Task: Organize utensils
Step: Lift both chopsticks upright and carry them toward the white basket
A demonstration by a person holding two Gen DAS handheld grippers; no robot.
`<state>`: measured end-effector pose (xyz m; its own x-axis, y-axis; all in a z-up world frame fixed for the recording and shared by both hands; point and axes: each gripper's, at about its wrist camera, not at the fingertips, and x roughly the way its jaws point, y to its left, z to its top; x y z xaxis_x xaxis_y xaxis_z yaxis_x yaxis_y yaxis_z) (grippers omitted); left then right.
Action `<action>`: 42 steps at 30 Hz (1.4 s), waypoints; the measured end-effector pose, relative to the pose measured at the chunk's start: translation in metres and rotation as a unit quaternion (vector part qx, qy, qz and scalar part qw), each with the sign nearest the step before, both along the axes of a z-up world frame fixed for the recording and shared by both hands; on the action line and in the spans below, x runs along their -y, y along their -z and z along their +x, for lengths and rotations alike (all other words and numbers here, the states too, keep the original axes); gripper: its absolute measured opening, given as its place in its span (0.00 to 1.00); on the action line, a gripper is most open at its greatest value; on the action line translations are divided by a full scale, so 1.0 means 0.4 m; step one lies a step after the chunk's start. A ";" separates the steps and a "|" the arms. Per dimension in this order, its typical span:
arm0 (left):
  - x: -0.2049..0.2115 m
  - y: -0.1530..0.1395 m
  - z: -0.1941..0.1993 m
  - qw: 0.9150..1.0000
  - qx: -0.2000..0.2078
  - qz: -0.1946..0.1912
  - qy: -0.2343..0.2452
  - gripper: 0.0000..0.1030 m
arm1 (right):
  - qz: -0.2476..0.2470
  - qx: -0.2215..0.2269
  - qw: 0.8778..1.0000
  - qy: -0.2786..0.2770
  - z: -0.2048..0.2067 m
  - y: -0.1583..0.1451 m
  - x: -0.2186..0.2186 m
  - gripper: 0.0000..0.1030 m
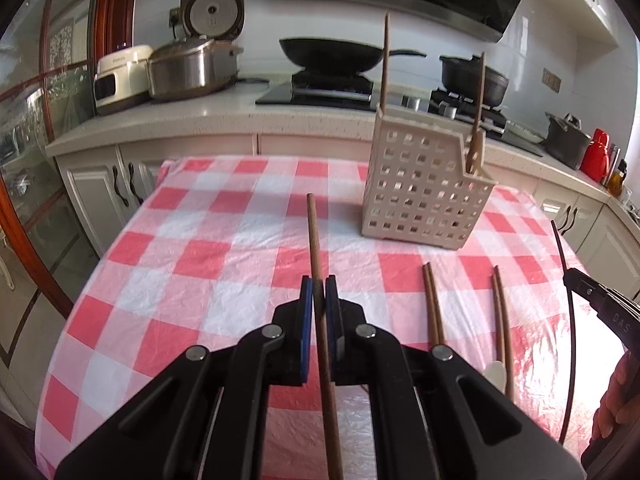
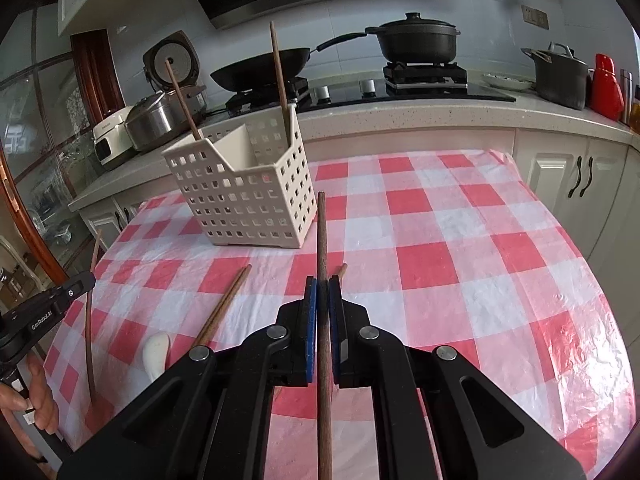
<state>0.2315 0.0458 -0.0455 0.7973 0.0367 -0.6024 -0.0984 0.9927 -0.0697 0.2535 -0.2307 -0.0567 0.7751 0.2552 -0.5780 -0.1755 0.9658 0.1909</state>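
Note:
A white perforated utensil holder (image 1: 424, 184) stands on the checked table, with two brown chopsticks upright in it; it also shows in the right wrist view (image 2: 248, 196). My left gripper (image 1: 319, 284) is shut on a brown chopstick (image 1: 314, 240) that points forward above the cloth. My right gripper (image 2: 322, 286) is shut on another brown chopstick (image 2: 322, 232). A pair of chopsticks (image 1: 434, 308) lies on the cloth, another chopstick (image 1: 502, 312) lies to its right, and a white spoon (image 2: 157, 354) lies near them.
The table has a red and white checked cloth (image 1: 224, 248). Behind it runs a counter with a wok (image 1: 332, 56), a black pot (image 2: 418, 40), rice cookers (image 1: 192, 68) and a red bottle (image 2: 606, 84). Cabinets stand left and right.

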 end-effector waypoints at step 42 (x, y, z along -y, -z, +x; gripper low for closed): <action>0.046 -0.232 -0.272 0.983 0.174 0.054 0.014 0.06 | -0.030 0.163 0.985 -0.038 -0.251 -0.254 -0.074 0.06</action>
